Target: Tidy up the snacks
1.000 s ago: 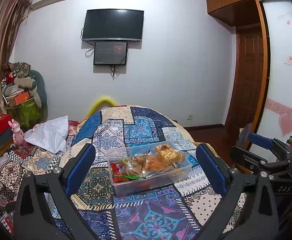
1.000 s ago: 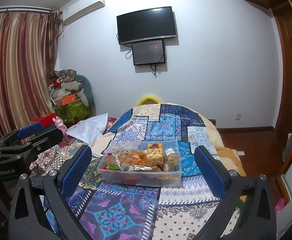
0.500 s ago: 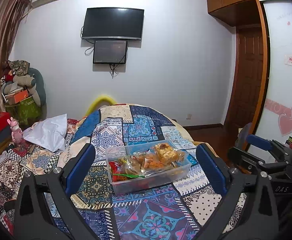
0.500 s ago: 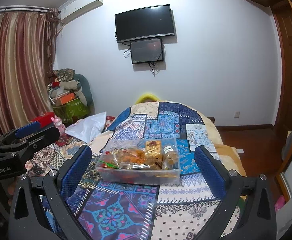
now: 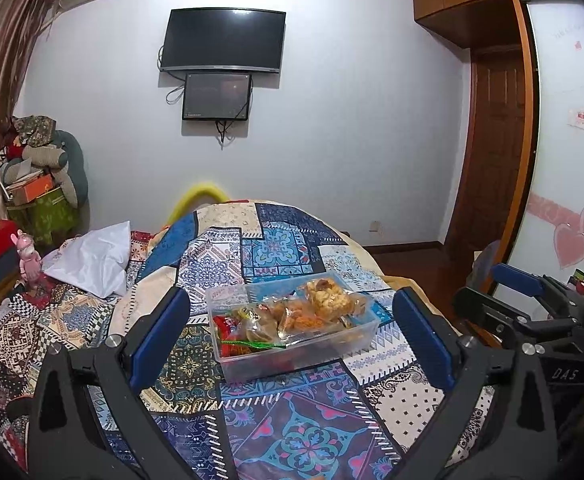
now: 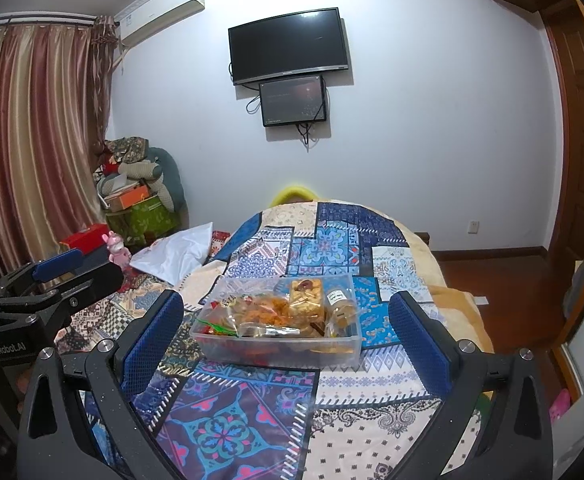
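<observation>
A clear plastic box stands on the patchwork bedspread, filled with several wrapped snacks. It also shows in the right wrist view with the snacks inside. My left gripper is open and empty, held short of the box, its blue pads spread wider than the box. My right gripper is open and empty, likewise short of the box. Each gripper shows at the side of the other's view, the right one and the left one.
A white pillow and a pink toy lie at the bed's left. Boxes and bundles pile up in the left corner by the curtain. A TV hangs on the far wall. A wooden door is at right.
Both grippers have drifted slightly; the box sits a little higher and nearer the middle in both views. Both stay open and empty.
</observation>
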{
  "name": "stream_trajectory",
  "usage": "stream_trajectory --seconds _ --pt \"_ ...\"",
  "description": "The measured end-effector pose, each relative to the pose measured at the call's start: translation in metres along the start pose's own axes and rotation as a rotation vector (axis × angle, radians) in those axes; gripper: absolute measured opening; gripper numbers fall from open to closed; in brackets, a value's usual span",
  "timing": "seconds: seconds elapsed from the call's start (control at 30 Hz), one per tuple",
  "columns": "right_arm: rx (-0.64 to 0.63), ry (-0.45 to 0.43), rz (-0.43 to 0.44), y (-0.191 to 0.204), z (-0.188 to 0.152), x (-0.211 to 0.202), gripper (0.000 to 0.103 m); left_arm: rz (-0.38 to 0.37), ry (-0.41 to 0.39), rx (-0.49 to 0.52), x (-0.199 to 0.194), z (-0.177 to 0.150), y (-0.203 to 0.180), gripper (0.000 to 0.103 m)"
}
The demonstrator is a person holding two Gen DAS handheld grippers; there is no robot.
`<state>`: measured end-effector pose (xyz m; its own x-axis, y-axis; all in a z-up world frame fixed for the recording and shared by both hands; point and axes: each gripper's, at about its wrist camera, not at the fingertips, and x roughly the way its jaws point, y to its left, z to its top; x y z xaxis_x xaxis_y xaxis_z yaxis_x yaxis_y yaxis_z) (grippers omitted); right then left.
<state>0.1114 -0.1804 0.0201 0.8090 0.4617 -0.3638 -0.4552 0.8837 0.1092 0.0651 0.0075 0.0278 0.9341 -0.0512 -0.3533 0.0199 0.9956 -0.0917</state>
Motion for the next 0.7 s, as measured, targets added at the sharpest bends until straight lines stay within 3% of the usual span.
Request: stream_trajectory --seconds 0.7 --pt "0.001 0.002 -0.002 0.0012 -0.0006 0.0007 0.103 -0.015 -0.019 0.011 -0.0048 -0.0035 -0.0047 0.103"
